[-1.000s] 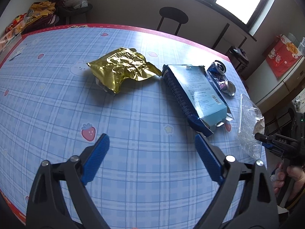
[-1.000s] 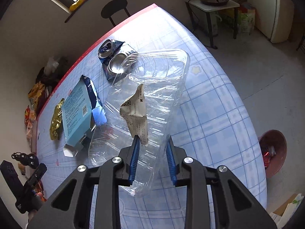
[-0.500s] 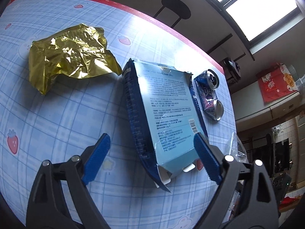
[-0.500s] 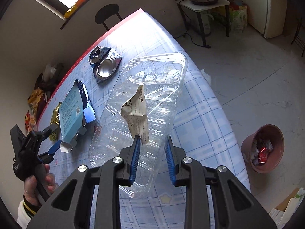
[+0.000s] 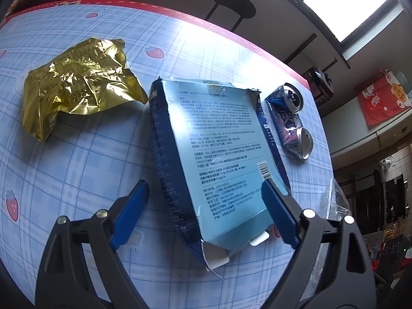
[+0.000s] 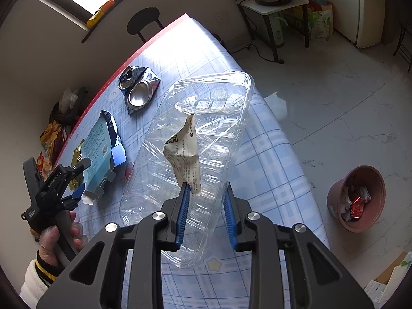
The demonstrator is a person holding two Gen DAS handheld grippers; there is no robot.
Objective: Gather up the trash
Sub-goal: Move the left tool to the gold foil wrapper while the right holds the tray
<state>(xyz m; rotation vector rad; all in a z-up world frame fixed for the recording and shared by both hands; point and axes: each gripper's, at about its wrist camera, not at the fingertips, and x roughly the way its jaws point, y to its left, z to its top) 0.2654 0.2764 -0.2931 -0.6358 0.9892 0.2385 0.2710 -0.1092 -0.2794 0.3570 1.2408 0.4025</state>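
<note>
1. Left gripper (image 5: 204,203) spreads wide around the near end of the blue carton (image 5: 213,154) on the table (image 5: 77,170) — gold wrapper (image 5: 77,95) left, crushed can (image 5: 289,122) right.
2. Right gripper (image 6: 206,219) pinches the clear plastic tray (image 6: 206,134) — lifted above the table's near right edge.

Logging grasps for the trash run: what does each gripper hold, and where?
Right gripper clamps the clear plastic tray at its near end. Left gripper, open, holds nothing.

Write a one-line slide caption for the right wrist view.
Right gripper holds a clear tray above the table; bin on the floor.
</note>
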